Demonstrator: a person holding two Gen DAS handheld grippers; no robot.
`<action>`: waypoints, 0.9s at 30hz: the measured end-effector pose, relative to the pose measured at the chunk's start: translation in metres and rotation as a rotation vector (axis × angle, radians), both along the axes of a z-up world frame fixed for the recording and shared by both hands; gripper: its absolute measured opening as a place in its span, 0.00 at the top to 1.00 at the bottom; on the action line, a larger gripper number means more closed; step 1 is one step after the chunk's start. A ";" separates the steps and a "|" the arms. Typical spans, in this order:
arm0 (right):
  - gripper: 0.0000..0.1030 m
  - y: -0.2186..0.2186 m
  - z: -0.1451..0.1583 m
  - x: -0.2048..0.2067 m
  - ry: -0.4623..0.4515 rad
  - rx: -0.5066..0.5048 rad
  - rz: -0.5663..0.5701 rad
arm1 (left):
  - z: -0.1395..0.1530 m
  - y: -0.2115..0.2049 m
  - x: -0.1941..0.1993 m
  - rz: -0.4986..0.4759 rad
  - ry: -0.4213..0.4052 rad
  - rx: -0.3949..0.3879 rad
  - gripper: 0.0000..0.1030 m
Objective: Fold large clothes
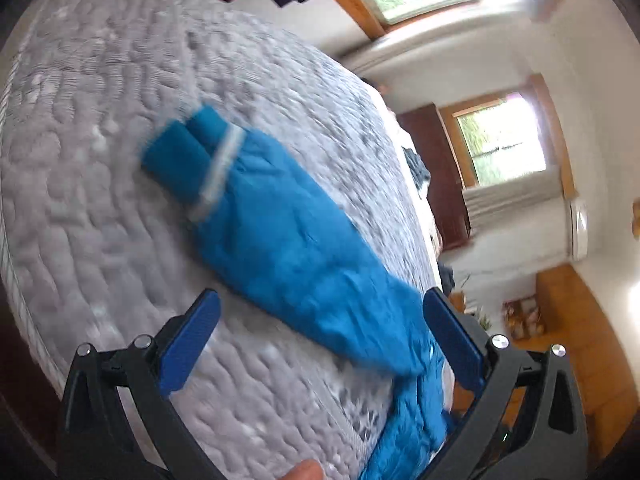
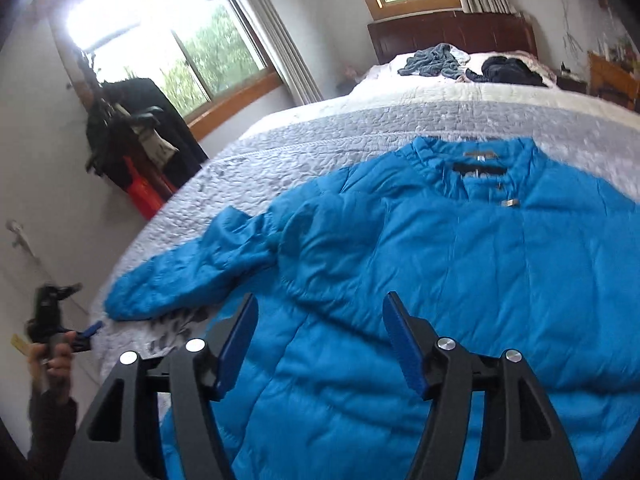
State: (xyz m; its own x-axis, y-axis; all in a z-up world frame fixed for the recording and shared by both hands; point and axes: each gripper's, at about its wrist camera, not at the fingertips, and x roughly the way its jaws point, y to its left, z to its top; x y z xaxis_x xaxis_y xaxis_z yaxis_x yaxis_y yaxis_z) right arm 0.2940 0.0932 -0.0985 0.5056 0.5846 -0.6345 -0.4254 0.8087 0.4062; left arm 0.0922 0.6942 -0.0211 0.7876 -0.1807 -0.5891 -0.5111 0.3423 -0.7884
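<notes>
Jacket (image 2: 440, 272) lies spread flat on the bed (image 2: 320, 132), collar at the far end from the right gripper (image 2: 320, 344) and body directly under and ahead of it, probably so both halves can be folded inward evenly. The right gripper hangs just above the padded front with its jaws apart and nothing between them, placed near the lower middle of the garment.

Out to its left, the sleeve (image 1: 304, 256) stretches sideways across the quilt, which leaves it free to be lifted over the body. The left gripper (image 1: 320, 344) hovers over that sleeve, jaws wide apart and empty, the cuff (image 1: 188, 160) far ahead of it and the upper part running between its fingers. I judge the sleeve fold is the step being set up. Other clothes (image 2: 472, 66) lie heaped far ahead by the headboard.
</notes>
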 end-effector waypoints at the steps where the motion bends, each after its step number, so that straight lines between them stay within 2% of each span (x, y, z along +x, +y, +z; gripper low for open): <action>1: 0.37 -0.001 0.000 -0.001 0.002 0.010 0.000 | -0.004 0.006 0.001 0.014 0.009 -0.008 0.03; 3: 0.37 -0.004 -0.001 -0.003 0.005 0.027 0.004 | -0.009 0.016 0.008 0.028 0.059 0.038 0.03; 5: 0.36 -0.006 -0.002 -0.005 0.006 0.037 -0.001 | -0.016 0.023 0.011 0.032 0.078 0.052 0.03; 8: 0.36 -0.013 -0.006 -0.002 0.013 0.052 -0.013 | -0.014 0.030 0.021 0.025 0.081 0.095 0.03; 12: 0.35 -0.017 -0.009 0.000 0.019 0.062 -0.021 | -0.009 0.035 0.033 0.040 0.067 0.110 0.04; 13: 0.35 -0.018 -0.009 0.001 0.020 0.068 -0.024 | -0.008 0.032 0.036 0.038 0.065 0.113 0.07; 14: 0.35 -0.020 -0.010 0.001 0.021 0.072 -0.025 | -0.008 0.032 0.040 0.032 0.075 0.118 0.28; 15: 0.35 -0.021 -0.010 0.002 0.024 0.077 -0.025 | -0.007 0.031 0.043 0.023 0.099 0.131 0.40; 16: 0.35 -0.023 -0.010 0.003 0.025 0.081 -0.028 | -0.006 0.030 0.048 0.009 0.114 0.142 0.62; 17: 0.35 -0.024 -0.010 0.003 0.024 0.083 -0.030 | -0.006 0.030 0.051 -0.002 0.124 0.146 0.69; 21: 0.35 -0.029 -0.010 0.003 0.025 0.088 -0.039 | 0.001 0.026 0.061 -0.002 0.112 0.172 0.75; 24: 0.35 -0.033 -0.009 0.003 0.025 0.088 -0.041 | 0.023 0.020 0.063 -0.017 0.053 0.189 0.78; 27: 0.35 -0.036 -0.010 0.005 0.032 0.088 -0.048 | 0.071 -0.005 0.078 -0.080 -0.044 0.245 0.80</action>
State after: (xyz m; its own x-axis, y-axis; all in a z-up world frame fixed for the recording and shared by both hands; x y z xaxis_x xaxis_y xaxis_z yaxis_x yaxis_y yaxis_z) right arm 0.2987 0.0571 -0.1088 0.5146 0.6145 -0.5980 -0.3731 0.7884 0.4890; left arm 0.1699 0.6896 0.0503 0.8022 -0.0996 -0.5886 -0.4420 0.5638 -0.6977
